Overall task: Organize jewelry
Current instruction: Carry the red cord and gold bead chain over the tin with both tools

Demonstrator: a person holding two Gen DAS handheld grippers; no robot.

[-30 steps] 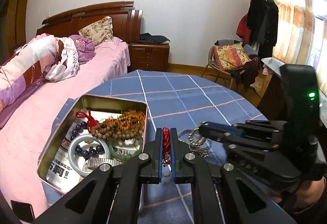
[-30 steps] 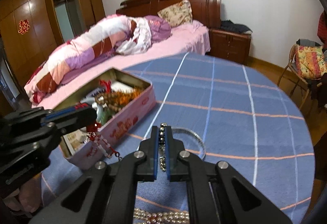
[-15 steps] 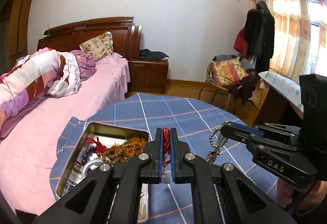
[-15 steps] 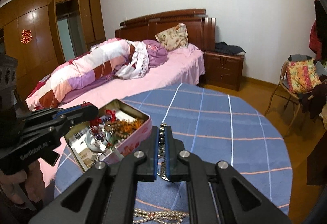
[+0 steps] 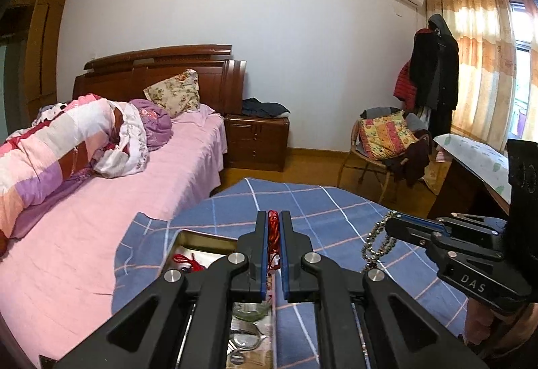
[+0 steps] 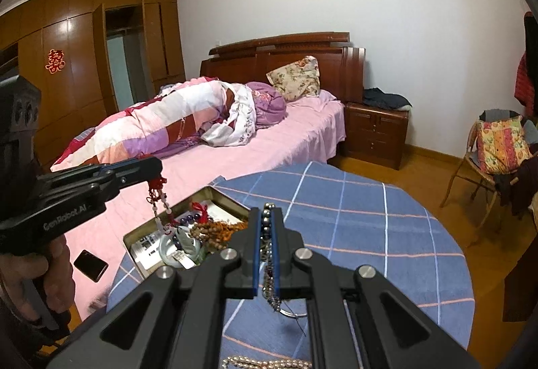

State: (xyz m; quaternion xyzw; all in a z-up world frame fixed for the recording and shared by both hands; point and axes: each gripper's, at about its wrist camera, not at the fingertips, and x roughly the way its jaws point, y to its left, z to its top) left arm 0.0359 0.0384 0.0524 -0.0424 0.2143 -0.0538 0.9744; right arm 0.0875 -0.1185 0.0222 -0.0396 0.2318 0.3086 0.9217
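A blue checked tablecloth (image 6: 370, 234) carries an open tin (image 6: 215, 192) and pearl strand (image 6: 265, 363).

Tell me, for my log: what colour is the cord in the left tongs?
Red cord, clearest in the left wrist view.

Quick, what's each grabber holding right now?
Left gripper: shut on the red cord charm, lifted above the tin.
Right gripper: shut on the metal bead chain.

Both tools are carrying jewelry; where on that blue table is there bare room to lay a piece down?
The checked tablecloth is bare across its far and right side, from the tin out to the round edge. It is crowded inside the tin, full of beads, and at the near edge by the pearl strand.
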